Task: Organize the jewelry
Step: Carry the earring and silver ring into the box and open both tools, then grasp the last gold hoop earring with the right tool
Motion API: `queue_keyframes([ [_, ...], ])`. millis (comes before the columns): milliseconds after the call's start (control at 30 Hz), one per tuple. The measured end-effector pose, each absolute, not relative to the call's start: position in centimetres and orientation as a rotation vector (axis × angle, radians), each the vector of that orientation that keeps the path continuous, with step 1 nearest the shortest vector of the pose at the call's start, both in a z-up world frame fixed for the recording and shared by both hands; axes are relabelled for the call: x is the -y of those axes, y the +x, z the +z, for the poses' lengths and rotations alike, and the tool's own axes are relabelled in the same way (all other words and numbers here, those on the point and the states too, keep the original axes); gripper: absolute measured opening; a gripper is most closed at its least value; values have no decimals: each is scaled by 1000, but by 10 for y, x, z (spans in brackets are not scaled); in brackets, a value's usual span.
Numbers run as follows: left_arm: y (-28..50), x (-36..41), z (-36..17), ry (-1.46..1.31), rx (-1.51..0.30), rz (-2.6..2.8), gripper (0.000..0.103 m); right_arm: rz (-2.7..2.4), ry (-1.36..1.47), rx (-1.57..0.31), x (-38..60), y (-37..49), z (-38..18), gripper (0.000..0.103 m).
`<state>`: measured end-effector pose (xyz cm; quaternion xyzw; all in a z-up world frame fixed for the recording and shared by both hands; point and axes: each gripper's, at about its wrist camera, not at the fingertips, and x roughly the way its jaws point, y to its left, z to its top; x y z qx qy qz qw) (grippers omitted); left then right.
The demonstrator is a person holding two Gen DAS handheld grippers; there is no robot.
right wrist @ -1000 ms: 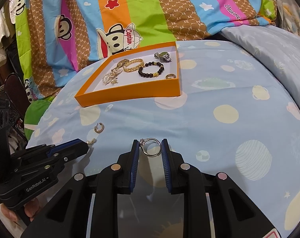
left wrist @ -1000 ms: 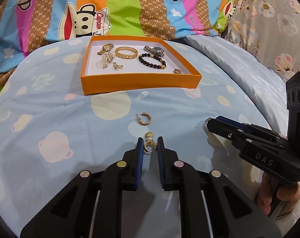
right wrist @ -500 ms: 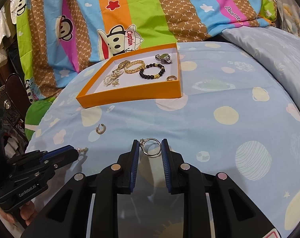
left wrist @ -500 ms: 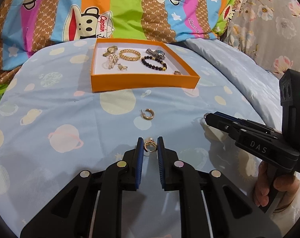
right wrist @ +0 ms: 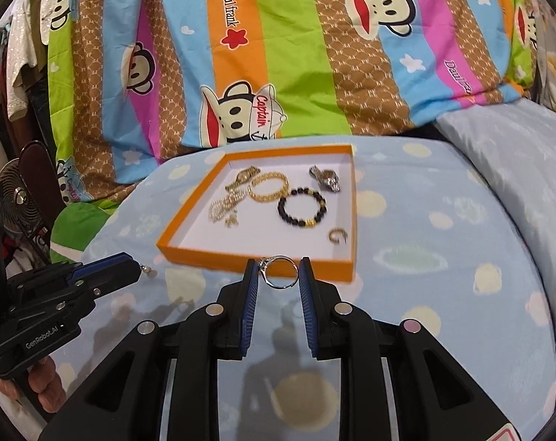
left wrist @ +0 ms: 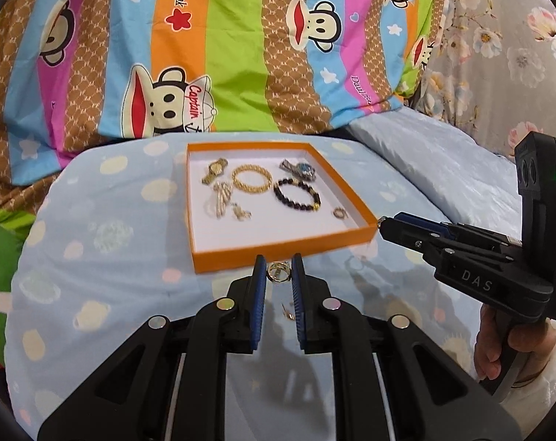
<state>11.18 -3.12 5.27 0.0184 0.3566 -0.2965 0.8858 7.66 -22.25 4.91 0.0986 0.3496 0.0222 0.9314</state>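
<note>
Your left gripper (left wrist: 278,272) pinches a gold earring (left wrist: 278,271), your right gripper (right wrist: 278,270) a silver ring (right wrist: 279,271), orange tray (left wrist: 278,251) dead ahead of both jaws.

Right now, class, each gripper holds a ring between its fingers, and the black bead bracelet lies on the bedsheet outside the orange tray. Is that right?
Not quite. In the right wrist view the black bead bracelet lies inside the orange tray, not outside it. The rest holds.

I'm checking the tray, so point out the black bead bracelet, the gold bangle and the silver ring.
Black bead bracelet (right wrist: 302,207), right wrist view, gold bead.
Gold bangle (left wrist: 251,180), left wrist view, near rim.
Silver ring (right wrist: 280,271), right wrist view, band.
</note>
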Motion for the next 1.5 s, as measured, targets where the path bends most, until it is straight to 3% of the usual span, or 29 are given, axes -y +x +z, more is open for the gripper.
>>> queue_keyframes([
  [933,208,62,11,27,-852,-585,15,63,226,-774,232,149,19,24],
  [967,208,61,12,19,-846,-581,18,57,230,-766,234,148,21,26],
  [1067,206,50,24,-16,-799,-552,47,49,252,-741,239,141,27,33],
  [1100,204,45,29,-24,-778,-538,52,49,257,-732,240,138,30,33],
  [1300,173,22,47,-12,-734,-486,55,82,213,-731,220,102,42,34],
  [1500,137,4,32,10,-792,-454,55,146,177,-803,175,80,21,34],
])
